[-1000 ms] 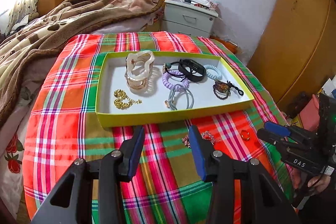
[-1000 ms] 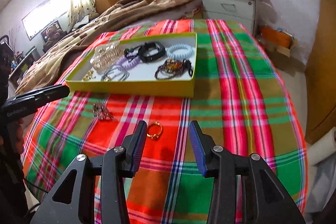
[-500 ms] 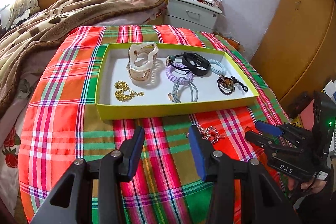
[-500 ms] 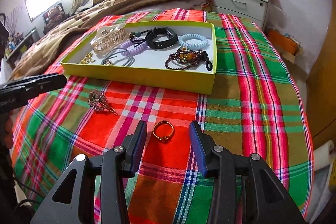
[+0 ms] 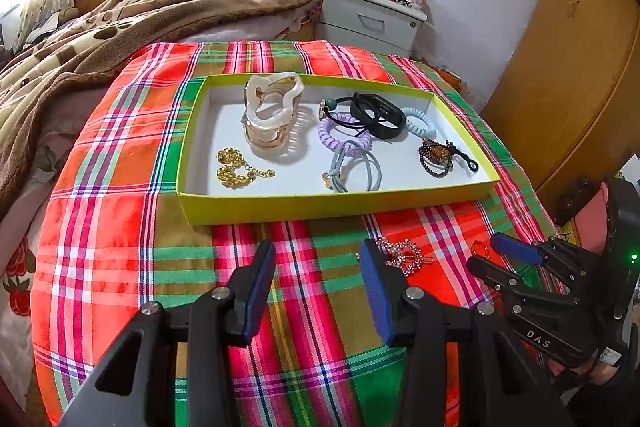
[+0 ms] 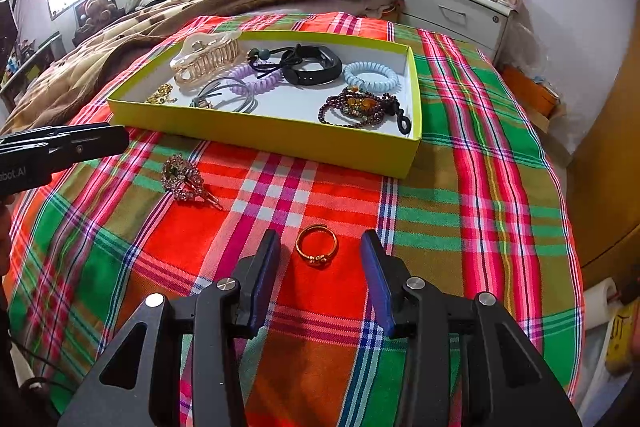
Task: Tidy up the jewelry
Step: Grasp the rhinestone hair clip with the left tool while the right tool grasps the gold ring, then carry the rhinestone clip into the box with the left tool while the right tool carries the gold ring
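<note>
- On a round desk under a red, green and pink plaid cloth [image 6: 460, 195] sits a yellow-green tray [image 6: 280, 137] with a white floor; behind it lie a bed with a brown blanket [image 5: 132, 23], a wooden headboard, and a white nightstand [image 5: 372, 19] against a wall with cartoon stickers
- Inside the tray: a cream claw clip [image 5: 272, 115], a gold chain [image 5: 236, 169], a lilac coil hair tie [image 5: 340, 131], a grey hair tie [image 5: 354, 169], a black band [image 5: 380, 115], a pale blue coil tie [image 5: 418, 121] and a dark beaded bracelet [image 5: 436, 155]
- Outside the tray, on the cloth near its front wall, lie a rhinestone hair clip [image 6: 184, 179] and a gold ring [image 6: 317, 247], apart from each other
- Only the right wrist view shows the ring plainly: it lies flat between the spread fingers of the right gripper [image 6: 318, 267], touching neither
- Left wrist view shows the hair clip partly hidden behind the right finger of the left gripper [image 5: 318, 275], whose fingers are spread wide with nothing held
- That view also shows the right gripper from the side, low over the cloth, and only a sliver of the ring
</note>
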A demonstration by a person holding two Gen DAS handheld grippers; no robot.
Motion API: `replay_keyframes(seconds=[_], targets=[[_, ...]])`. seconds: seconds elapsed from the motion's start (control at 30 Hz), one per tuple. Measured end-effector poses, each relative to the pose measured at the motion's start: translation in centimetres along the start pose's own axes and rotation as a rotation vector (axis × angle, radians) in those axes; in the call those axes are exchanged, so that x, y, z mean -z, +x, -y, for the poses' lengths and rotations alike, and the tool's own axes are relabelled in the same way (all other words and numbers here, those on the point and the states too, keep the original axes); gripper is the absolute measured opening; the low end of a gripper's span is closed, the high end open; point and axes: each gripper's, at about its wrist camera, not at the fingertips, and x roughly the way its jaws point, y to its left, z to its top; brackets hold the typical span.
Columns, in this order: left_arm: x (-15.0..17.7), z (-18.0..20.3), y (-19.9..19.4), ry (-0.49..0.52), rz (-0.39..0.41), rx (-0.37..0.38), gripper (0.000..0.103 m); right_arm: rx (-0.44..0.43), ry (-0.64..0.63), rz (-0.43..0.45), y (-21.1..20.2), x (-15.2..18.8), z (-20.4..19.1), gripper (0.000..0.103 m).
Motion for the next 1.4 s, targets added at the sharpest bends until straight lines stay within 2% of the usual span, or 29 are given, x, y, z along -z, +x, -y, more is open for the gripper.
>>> replay_keyframes(seconds=[0.03,0.2,0.4,0.57,0.8,1.1,1.3,1.4], targets=[[0.0,0.0,0.1,0.001,-0.002,-0.001,0.045,-0.001,0.001,0.002,-0.1,0.1,0.0,0.031],[-0.1,0.5,0.4,0.010,-0.014,0.009,0.045,-0.006,0.001,0.005,-0.2,0.2,0.0,0.022],[-0.2,1.0,1.0,0.013,-0.034,0.046,0.045,-0.030,0.036,0.021,-0.6,0.3,0.7,0.022],[-0.8,2.1,1.7,0.056,-0.046,0.087,0.046,-0.043,0.070,0.041,-1.1,0.4,1.6,0.022],[-1.4,3.9,3.5,0.117,-0.075,0.094,0.048,-0.046,0.096,0.056,-2.0,0.8,2.2,0.022],[0.3,5.4,3.9,0.153,-0.139,0.131,0.048,-0.046,0.126,0.087,-3.2,1.1,3.0,0.022],[1.8,7.4,2.8,0.218,-0.150,0.157,0.048,-0.040,0.144,0.095,-3.7,1.5,3.5,0.022],[1.6,7.8,2.6,0.242,-0.134,0.139,0.048,-0.038,0.148,0.096,-3.8,1.5,3.7,0.022]])
